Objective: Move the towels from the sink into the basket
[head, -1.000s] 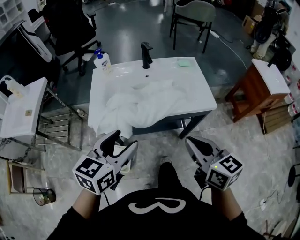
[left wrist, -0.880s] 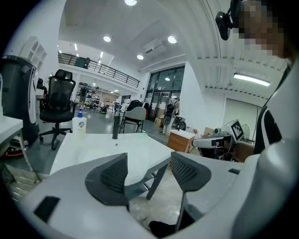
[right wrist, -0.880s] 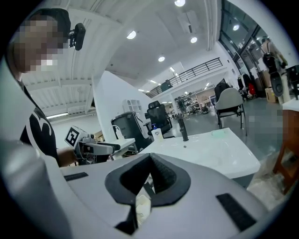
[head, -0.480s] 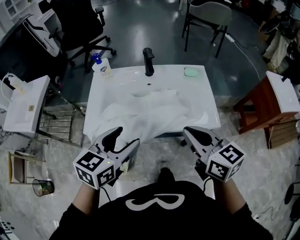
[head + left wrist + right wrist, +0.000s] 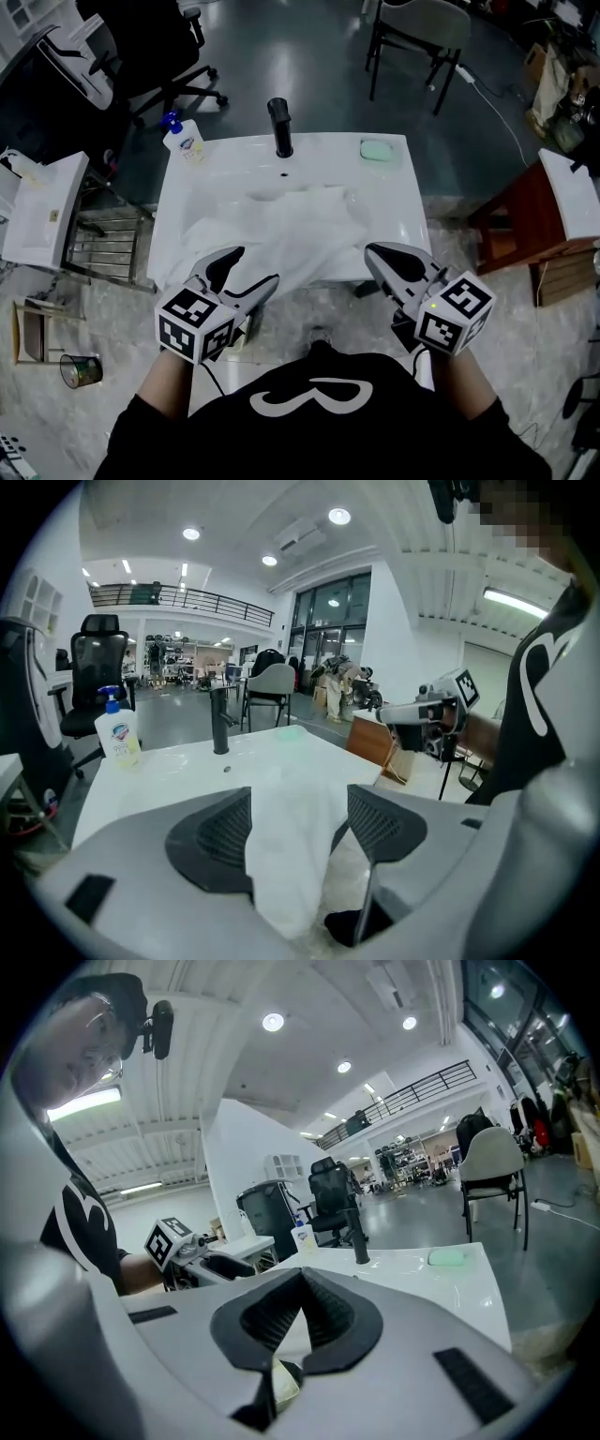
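White towels (image 5: 281, 230) lie crumpled in the white sink (image 5: 403, 206) and hang over its front edge. My left gripper (image 5: 251, 269) is at that edge on the left, and its jaws are opening. In the left gripper view the hanging towel (image 5: 286, 855) shows between the jaws of the left gripper (image 5: 295, 803), and the pads do not press on it. My right gripper (image 5: 375, 255) hovers at the front edge on the right. In the right gripper view the tips of the right gripper (image 5: 301, 1277) meet with nothing held. I cannot see a basket for certain.
A black faucet (image 5: 279, 127), a soap bottle (image 5: 185, 141) and a green soap bar (image 5: 378, 149) stand along the sink's back. A white stand (image 5: 37, 211) and a small wire bin (image 5: 80, 370) are at the left. A wooden stool (image 5: 525, 225) is at the right.
Both grippers have come up to the sink's front edge. The left jaws stand a little wider. The head view has shifted, so the sink sits further left.
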`<action>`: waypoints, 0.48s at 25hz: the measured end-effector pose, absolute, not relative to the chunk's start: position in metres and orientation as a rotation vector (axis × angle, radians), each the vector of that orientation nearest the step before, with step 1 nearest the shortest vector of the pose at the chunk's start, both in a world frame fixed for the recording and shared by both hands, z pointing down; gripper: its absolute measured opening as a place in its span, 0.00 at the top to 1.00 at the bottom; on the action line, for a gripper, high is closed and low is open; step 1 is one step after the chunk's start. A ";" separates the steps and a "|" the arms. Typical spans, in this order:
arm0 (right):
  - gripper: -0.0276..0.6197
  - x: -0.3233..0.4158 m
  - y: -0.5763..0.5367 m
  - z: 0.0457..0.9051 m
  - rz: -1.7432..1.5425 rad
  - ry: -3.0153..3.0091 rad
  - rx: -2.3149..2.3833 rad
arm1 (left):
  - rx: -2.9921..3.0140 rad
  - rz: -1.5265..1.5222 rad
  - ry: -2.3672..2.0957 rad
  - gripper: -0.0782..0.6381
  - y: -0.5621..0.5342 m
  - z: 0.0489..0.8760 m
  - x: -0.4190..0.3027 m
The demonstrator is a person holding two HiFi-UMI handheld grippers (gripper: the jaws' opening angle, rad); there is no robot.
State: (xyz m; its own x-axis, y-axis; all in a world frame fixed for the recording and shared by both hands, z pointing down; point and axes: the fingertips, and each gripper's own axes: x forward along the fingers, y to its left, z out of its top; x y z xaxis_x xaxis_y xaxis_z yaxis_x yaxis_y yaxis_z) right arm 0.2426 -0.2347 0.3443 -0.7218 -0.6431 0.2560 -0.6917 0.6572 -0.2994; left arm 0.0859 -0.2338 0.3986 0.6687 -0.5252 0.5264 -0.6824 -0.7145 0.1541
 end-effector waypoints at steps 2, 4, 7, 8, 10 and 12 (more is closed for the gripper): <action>0.95 0.248 -0.243 0.350 0.577 -2.740 1.099 | 2.551 0.686 -0.933 0.47 -0.240 0.408 0.094; 0.95 0.253 -0.250 0.358 0.590 -2.728 1.090 | 2.544 0.717 -0.913 0.46 -0.246 0.419 0.102; 0.95 0.259 -0.259 0.369 0.622 -2.729 1.079 | 2.521 0.764 -0.889 0.46 -0.257 0.439 0.109; 0.95 0.260 -0.262 0.371 0.634 -2.738 1.076 | 2.511 0.778 -0.882 0.46 -0.260 0.446 0.109; 0.95 0.262 -0.267 0.376 0.659 -2.747 1.075 | 2.499 0.805 -0.871 0.46 -0.265 0.459 0.112; 0.95 0.265 -0.269 0.381 0.673 -2.741 1.075 | 2.496 0.840 -0.858 0.46 -0.268 0.469 0.115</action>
State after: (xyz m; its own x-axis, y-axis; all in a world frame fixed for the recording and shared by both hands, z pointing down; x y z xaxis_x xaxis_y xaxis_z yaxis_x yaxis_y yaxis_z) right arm 0.2646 -0.2693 0.3811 -0.7401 -0.6166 0.2682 -0.6707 0.6485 -0.3599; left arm 0.1150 -0.2680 0.4689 0.6369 -0.4292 0.6404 -0.6497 -0.7460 0.1462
